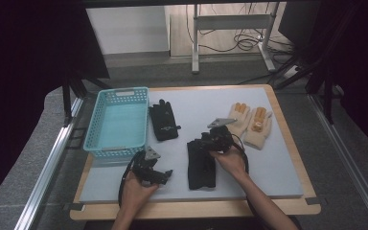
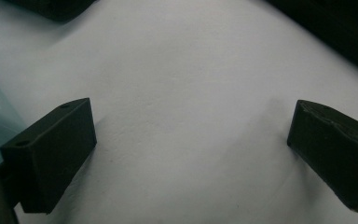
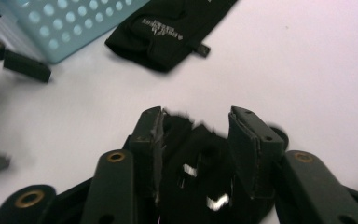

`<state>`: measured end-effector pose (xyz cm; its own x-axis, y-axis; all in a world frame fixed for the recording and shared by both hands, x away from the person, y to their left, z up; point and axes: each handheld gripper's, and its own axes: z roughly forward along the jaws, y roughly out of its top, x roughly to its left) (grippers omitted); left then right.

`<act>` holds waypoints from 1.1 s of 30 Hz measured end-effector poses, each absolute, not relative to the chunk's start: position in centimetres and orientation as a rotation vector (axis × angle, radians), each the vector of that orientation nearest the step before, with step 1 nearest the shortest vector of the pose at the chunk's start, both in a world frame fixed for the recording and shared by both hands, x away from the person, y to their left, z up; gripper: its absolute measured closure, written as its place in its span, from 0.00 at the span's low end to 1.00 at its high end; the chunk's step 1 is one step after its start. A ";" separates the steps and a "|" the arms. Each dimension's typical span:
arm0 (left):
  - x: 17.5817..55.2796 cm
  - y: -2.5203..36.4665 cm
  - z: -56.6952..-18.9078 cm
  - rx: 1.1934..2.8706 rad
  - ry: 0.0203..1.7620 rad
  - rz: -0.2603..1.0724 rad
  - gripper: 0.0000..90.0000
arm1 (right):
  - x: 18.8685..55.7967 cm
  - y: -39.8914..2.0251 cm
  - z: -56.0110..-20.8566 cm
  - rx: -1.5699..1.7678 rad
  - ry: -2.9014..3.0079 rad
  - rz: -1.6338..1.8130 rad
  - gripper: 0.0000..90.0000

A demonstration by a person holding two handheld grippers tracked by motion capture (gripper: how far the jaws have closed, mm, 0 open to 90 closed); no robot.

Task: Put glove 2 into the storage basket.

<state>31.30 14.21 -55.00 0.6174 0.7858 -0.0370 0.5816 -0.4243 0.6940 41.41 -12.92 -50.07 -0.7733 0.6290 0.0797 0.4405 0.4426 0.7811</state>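
A black glove (image 1: 201, 168) lies flat on the white mat near the front middle. My right gripper (image 1: 197, 143) is low over its far end, and in the right gripper view the glove's bunched cloth (image 3: 193, 172) sits between the parted jaws of that gripper (image 3: 196, 135), which look open. A second black glove (image 1: 164, 122) (image 3: 168, 28) lies beside the basket. My left gripper (image 1: 165, 173) (image 2: 191, 149) rests at the front left, wide open over bare mat with nothing between its fingers.
A light blue plastic basket (image 1: 117, 93) (image 3: 74, 23) stands at the left of the mat. A pair of beige gloves with orange fingertips (image 1: 251, 124) lies at the back right. The mat (image 1: 278, 163) sits on a wooden board with a front edge near me.
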 end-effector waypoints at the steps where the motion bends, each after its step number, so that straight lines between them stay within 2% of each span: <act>1: 31.3 14.2 -55.0 2.158 1.069 0.385 0.02 | 41.9 -12.5 -50.0 0.928 2.485 1.239 0.70; 5: 31.3 14.2 -55.0 2.160 1.067 0.387 0.02 | 43.9 -10.6 -49.6 0.893 2.520 1.214 0.82; 11: 31.3 14.2 -55.0 2.156 1.068 0.385 0.02 | 46.9 -7.5 -49.7 0.862 2.546 1.148 0.85; 17: 31.3 14.2 -55.0 2.157 1.069 0.385 0.02 | 48.9 -5.4 -50.7 0.848 2.581 1.118 0.78; 25: 31.3 14.2 -55.0 2.156 1.068 0.385 0.02 | 51.3 -3.2 -52.6 0.845 2.636 1.033 0.64; 27: 31.3 14.2 -55.0 2.156 1.068 0.385 0.02 | 51.4 -3.1 -52.8 0.849 2.649 1.047 0.69; 30: 31.3 14.2 -55.0 2.156 1.068 0.385 0.02 | 51.4 -3.3 -52.9 0.866 2.669 1.077 0.83; 33: 31.3 14.2 -55.0 2.157 1.068 0.385 0.02 | 51.3 -3.0 -52.8 0.879 2.677 1.062 0.85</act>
